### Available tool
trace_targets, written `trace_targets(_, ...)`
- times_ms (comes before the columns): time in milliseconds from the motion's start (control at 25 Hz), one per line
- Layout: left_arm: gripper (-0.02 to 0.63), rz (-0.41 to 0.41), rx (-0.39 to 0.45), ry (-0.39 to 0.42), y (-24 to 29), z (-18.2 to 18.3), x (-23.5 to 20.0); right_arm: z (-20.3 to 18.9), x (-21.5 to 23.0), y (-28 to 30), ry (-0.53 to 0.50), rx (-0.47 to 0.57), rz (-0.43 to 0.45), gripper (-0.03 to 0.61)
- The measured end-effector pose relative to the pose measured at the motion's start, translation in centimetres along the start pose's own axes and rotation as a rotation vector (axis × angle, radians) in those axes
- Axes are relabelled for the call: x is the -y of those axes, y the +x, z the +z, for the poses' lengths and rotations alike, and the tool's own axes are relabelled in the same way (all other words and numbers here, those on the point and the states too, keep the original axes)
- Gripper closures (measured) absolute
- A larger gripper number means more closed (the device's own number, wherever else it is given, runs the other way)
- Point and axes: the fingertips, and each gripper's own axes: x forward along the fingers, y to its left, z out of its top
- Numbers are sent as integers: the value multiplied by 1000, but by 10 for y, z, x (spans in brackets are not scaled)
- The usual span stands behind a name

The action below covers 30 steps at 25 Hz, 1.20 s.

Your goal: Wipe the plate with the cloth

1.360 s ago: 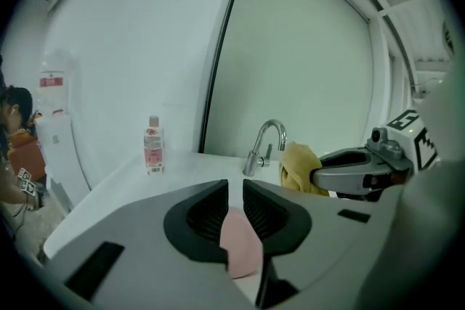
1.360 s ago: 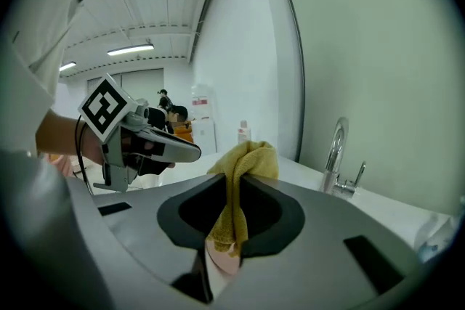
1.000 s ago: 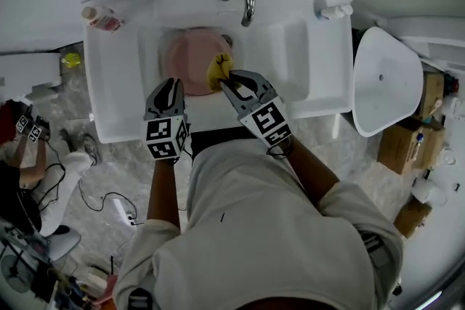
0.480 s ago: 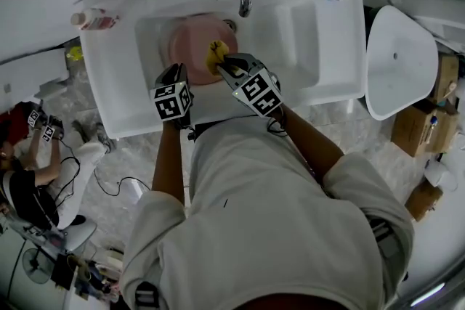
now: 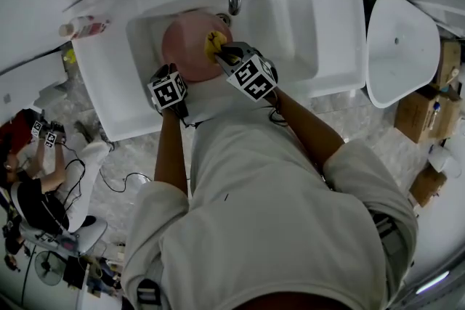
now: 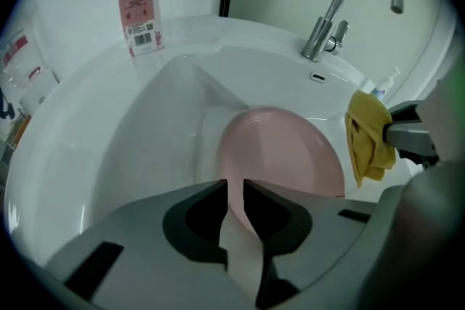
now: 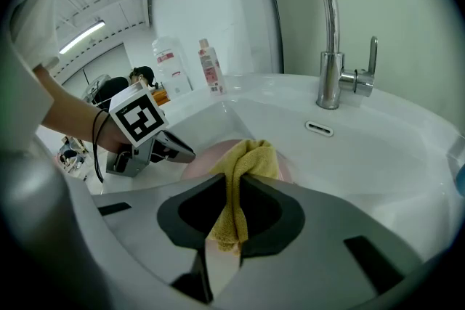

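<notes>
Round pink plate (image 5: 189, 49), tilted up in the sink basin (image 5: 144, 40), with a bunched yellow cloth (image 5: 214, 41) at its right edge.

Soft, even indoor light is falling on the white sink (image 5: 334, 47), which is reading bright while the floor (image 5: 109, 156) around it is sinking into dimness. A ceiling strip light (image 7: 81, 36) is glowing at far left in the right gripper view, and the faucet (image 7: 330, 25) is catching glints. Both gripper views are bending toward dark, vignetted edges, their near foreground blurring.
</notes>
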Motion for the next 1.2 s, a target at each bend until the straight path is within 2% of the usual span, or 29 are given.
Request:
trace_targets(360, 514, 38, -33, -38, 21, 2, -18, -11, 5, 5, 13, -33, 7, 518)
trace_targets(600, 514, -16, -76, -87, 35, -6, -16, -14, 9, 2, 23, -37, -5, 518)
trace_targets(680, 536, -38, -80, -104, 37, -8, -13, -15, 11, 1, 26, -36, -11, 518)
trace_targets(1000, 569, -114, -15, -161, 19, 3, -5, -19, 15, -1, 41, -34, -22, 518)
trace_targets(1200, 572, -137, 27, -136, 1, 19, 4, -20, 19, 1, 45, -37, -26, 518)
